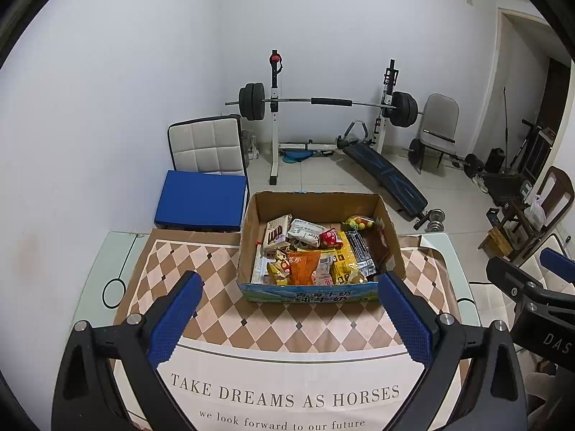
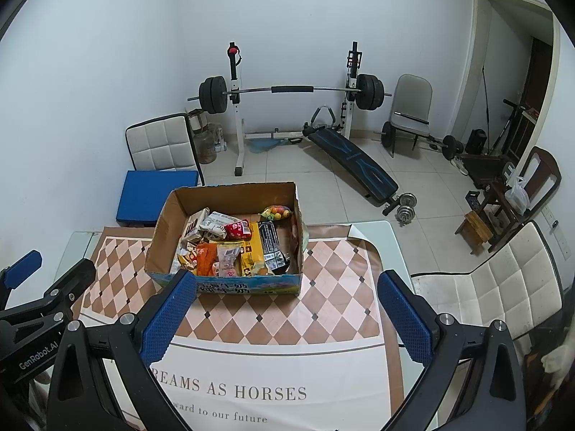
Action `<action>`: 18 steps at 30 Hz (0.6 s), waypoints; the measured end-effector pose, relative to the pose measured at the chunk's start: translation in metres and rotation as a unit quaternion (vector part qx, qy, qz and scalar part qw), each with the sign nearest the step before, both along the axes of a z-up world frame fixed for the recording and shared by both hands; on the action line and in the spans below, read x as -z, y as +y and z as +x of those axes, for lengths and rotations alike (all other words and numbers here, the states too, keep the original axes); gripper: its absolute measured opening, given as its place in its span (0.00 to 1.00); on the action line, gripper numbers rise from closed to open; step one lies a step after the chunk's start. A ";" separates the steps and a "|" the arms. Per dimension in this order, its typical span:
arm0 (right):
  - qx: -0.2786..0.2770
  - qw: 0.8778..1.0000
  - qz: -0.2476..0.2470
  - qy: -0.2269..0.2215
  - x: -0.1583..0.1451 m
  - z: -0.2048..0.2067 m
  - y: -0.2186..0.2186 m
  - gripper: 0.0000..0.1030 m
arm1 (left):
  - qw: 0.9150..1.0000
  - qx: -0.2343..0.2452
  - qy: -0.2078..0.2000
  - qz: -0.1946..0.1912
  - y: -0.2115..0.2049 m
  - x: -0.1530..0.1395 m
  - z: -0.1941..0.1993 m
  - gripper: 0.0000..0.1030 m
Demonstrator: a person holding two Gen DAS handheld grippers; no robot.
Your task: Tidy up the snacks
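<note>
Your snacks (image 1: 309,255) all lay inside the cardboard box (image 1: 251,251), which stood on the patterned cloth (image 1: 201,287) toward the far edge of the tabletop (image 1: 118,255), about midway between its left and right edges; none lay loose on the cloth. That fits equally a box waiting to be sorted and one already packed, so judge only how the things would handle.

Your left hand-held gripper (image 1: 289,294) hung over the near part of the cloth with its blue pads wide apart and nothing between them; your right hand-held gripper (image 2: 285,291) was likewise spread and held nothing, nearer the right edge.

The packets looked light, soft and crinkly: the orange pouch (image 1: 300,265) and the yellow pack (image 1: 341,262) would be film-wrapped, probably slippery, and would buckle under a hard squeeze; you would pinch each by a sealed end or across its flat width, gently. The white bag (image 1: 305,231) near the far wall seemed puffed, so it may hold fragile contents. The mesh bag of small coloured balls (image 1: 359,222) in the far right corner was too small to judge well; its gathered neck seemed the likeliest hold. The packets overlapped, so lifting one could drag its neighbours.
</note>
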State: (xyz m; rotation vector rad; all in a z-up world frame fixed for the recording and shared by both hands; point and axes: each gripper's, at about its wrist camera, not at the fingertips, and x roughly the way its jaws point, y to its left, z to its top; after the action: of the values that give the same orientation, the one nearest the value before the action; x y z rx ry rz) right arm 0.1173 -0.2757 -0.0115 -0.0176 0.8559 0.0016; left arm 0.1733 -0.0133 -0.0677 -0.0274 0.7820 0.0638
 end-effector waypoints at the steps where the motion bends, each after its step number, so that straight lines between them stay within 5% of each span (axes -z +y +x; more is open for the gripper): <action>1: 0.000 1.000 0.001 0.001 0.000 0.000 0.000 1.00 | 1.000 0.001 0.000 -0.001 0.000 -0.001 0.000 0.97; 18: 0.001 1.000 0.000 0.000 -0.001 -0.001 0.000 1.00 | 1.000 0.002 -0.001 -0.002 0.000 -0.002 -0.002 0.97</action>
State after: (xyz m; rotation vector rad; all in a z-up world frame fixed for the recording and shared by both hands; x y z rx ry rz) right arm 0.1161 -0.2756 -0.0106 -0.0159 0.8559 -0.0004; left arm 0.1710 -0.0138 -0.0653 -0.0303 0.7799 0.0585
